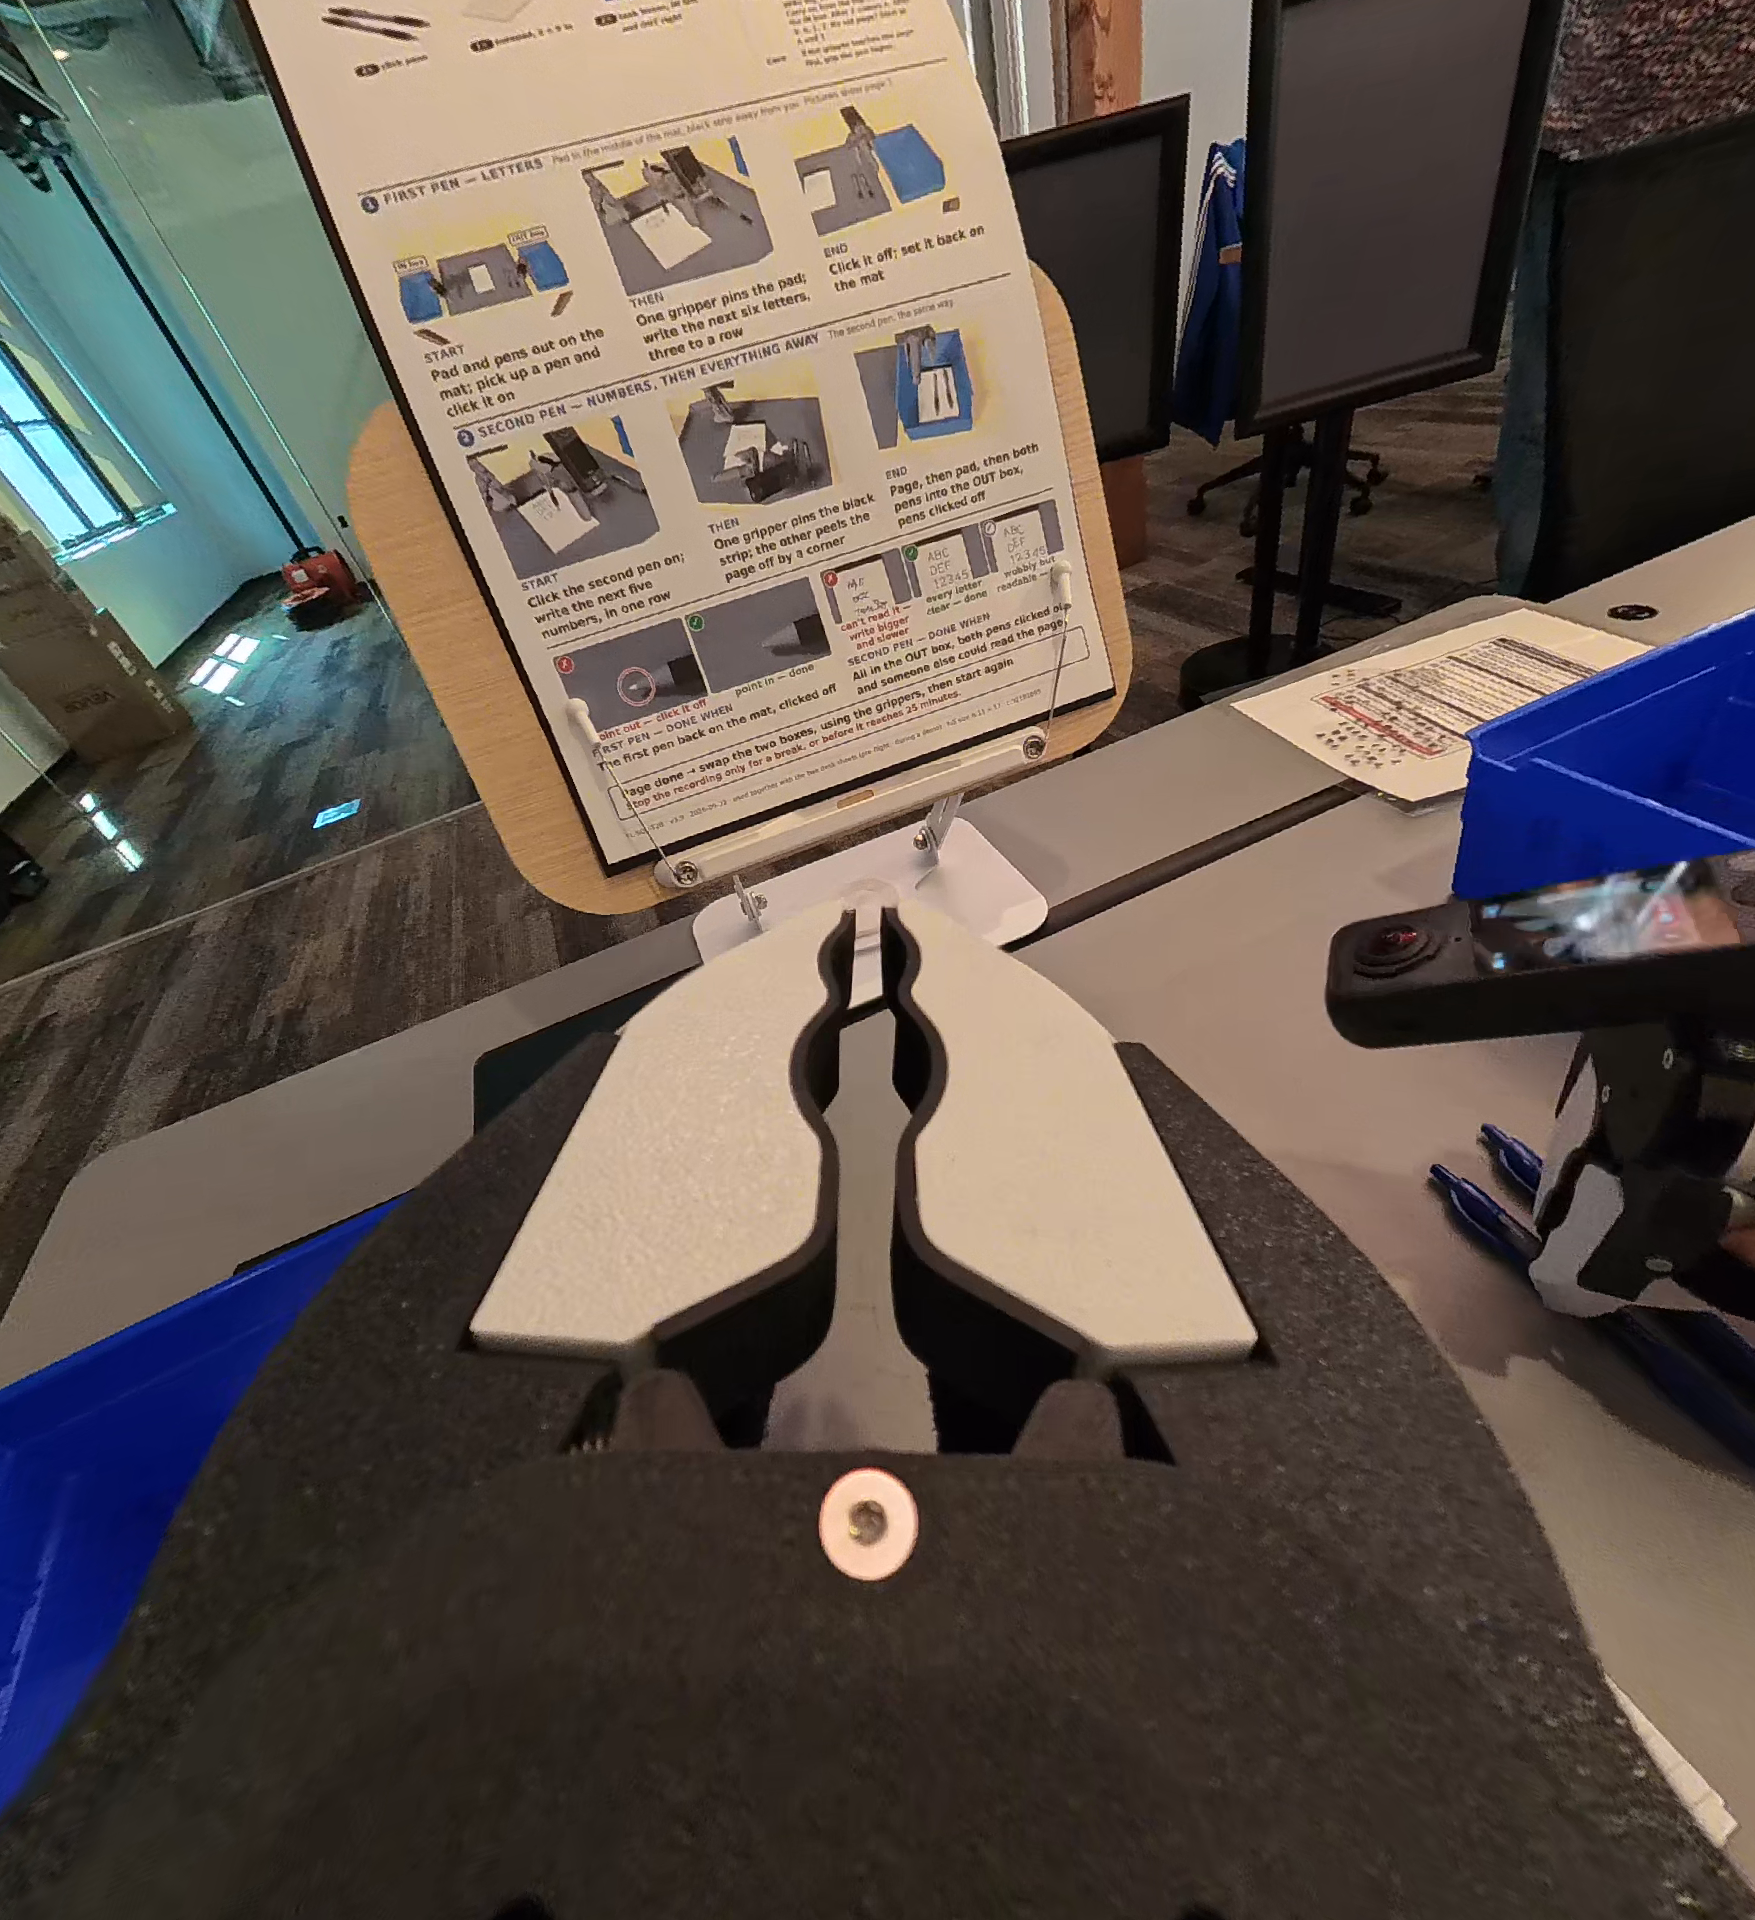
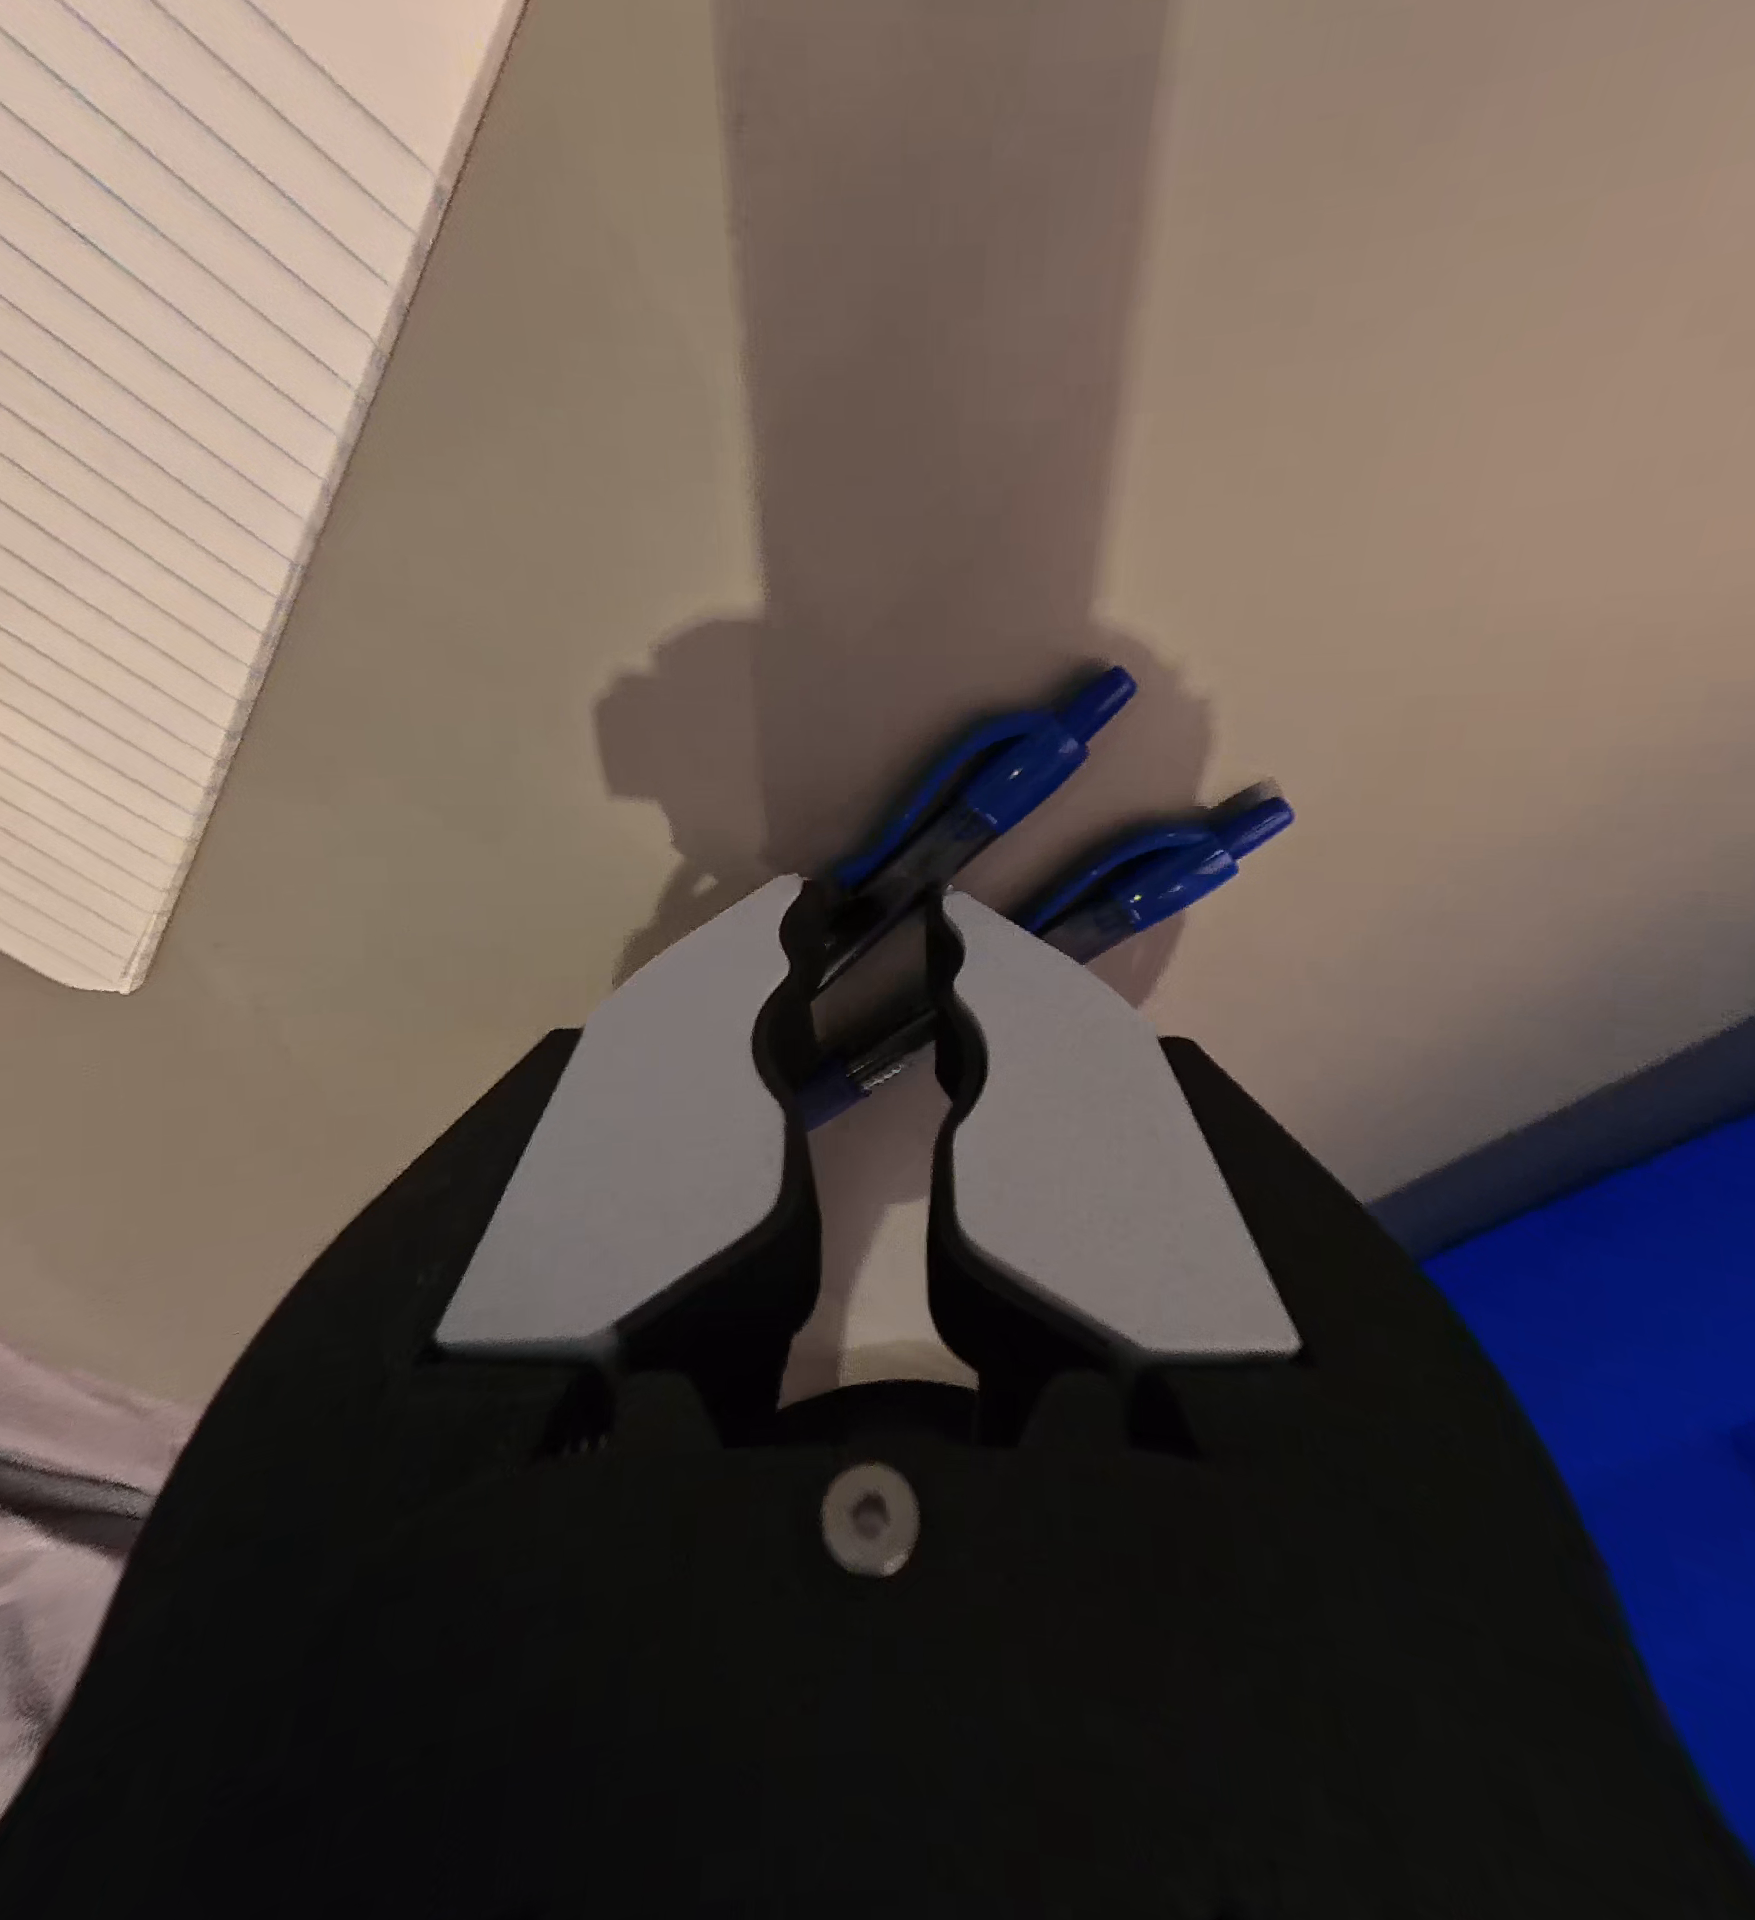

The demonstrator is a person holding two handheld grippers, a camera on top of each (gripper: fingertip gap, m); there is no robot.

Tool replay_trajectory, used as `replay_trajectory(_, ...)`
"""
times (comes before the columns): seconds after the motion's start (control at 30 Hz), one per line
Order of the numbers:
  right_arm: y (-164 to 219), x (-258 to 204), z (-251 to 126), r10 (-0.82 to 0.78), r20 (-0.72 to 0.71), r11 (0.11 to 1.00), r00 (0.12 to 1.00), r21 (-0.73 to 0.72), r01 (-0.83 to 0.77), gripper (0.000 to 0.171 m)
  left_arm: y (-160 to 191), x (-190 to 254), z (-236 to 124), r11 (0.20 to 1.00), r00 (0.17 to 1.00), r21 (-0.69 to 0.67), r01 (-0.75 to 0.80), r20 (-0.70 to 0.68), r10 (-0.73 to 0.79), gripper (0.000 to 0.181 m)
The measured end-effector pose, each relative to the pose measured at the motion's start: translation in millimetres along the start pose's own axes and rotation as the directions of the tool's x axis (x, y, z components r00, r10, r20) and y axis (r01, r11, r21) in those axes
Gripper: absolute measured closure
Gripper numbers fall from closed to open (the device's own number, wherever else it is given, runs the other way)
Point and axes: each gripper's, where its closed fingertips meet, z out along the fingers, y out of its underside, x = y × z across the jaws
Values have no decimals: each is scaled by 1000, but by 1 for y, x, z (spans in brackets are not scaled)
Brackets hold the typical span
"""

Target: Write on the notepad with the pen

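Two blue click pens lie side by side on the grey mat (image 2: 1475, 416). My right gripper (image 2: 873, 904) points down at them with its jaws part open. The nearer pen (image 2: 1008, 769) runs slantwise through the gap between them, still lying on the mat. The second pen (image 2: 1174, 862) lies just right of the fingers. The lined notepad (image 2: 125, 416) lies to the upper left, its page blank. In the left wrist view the right gripper (image 1: 1579, 1278) stands on the pens (image 1: 1475, 1205). My left gripper (image 1: 868, 914) is shut and empty, held above the table.
A blue bin (image 1: 1662, 748) stands at the far right, also in the right wrist view (image 2: 1631, 1351). Another blue bin (image 1: 42, 1558) is at the lower left. An instruction board (image 1: 727, 416) on a stand faces me. A printed sheet (image 1: 1444, 686) lies behind the right bin. One gripper's finger ends stand about 35 cm off the other's.
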Motion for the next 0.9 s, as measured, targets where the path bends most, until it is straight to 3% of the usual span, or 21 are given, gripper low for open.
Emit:
replay_trajectory(0.5,-3,-8,1,-59,-44,998,997,-25,58,157,18,-5,12,998,1000,-60,-2,14,3,177)
replay_trajectory(0.9,-4,-9,0,-42,10,999,999,-7,42,158,2,-28,-12,999,998,14,38,53,-39,177)
